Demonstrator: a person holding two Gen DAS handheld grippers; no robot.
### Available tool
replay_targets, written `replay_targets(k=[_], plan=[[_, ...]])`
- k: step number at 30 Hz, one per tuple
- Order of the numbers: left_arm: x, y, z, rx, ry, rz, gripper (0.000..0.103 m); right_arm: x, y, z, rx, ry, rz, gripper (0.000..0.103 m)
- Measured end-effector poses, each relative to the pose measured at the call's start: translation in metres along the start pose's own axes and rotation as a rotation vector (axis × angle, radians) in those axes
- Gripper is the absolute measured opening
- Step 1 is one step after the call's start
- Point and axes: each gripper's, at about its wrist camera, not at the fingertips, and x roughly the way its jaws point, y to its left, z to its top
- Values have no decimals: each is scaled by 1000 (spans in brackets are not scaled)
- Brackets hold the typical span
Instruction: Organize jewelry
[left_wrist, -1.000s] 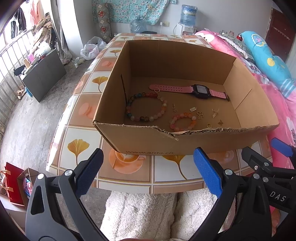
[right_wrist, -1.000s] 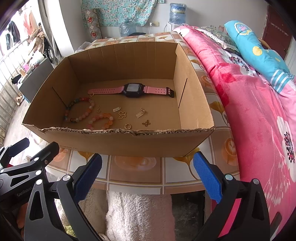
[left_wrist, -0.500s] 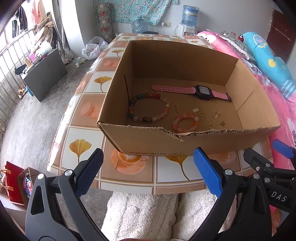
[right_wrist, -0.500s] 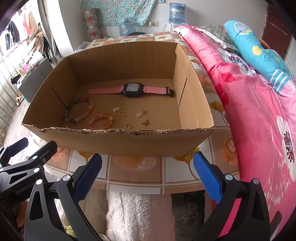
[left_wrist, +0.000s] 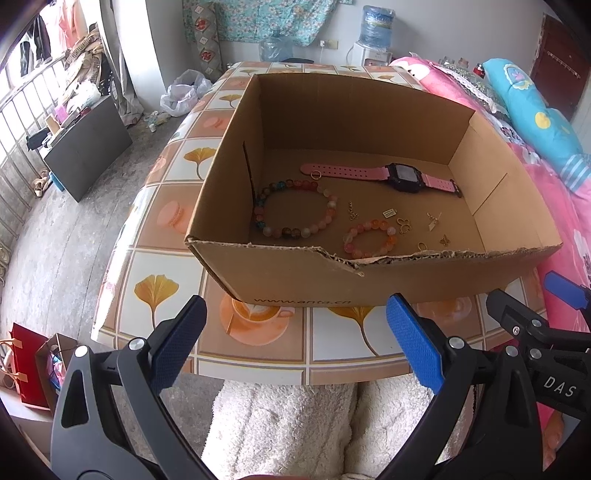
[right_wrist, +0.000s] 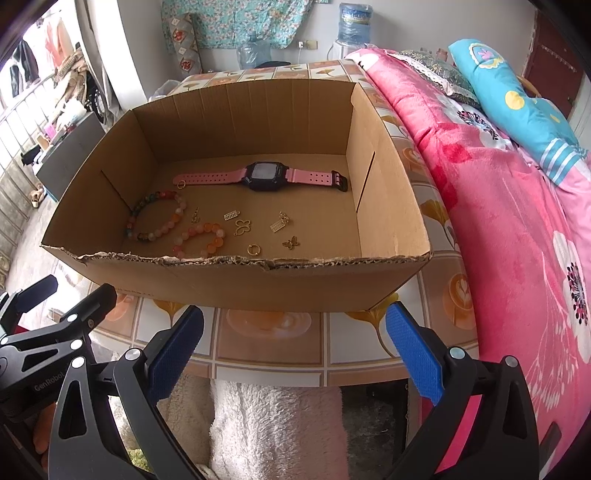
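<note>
Both claws are spread wide and hold nothing: the left claw (left_wrist: 295, 343) and right claw (right_wrist: 295, 345) hang near the table (left_wrist: 170, 258) edge. Past them sits the box (left_wrist: 295, 280). Inside lie bracelets (left_wrist: 295, 214), small charms (right_wrist: 242, 227), then the watch (right_wrist: 266, 176) farthest back.

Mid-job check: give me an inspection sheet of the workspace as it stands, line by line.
Surface: tiled table, bare around the box.
Job's things: open cardboard box with a torn near rim; inside lie a pink watch, a large bead bracelet, a small bead bracelet, two gold rings and several small gold charms.
Clutter: nothing seen on the table outside the box.
Grippers: left gripper and right gripper open, empty, short of the box.
Cables: nothing seen.
Surroundings: pink bedding to the right, water dispenser by the far wall, red bag on the floor.
</note>
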Motion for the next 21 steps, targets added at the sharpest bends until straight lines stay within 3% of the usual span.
replay_targets(k=[21], plan=[[1, 3, -1, -10, 2, 8, 94, -1, 1, 1, 3, -2, 6, 96]])
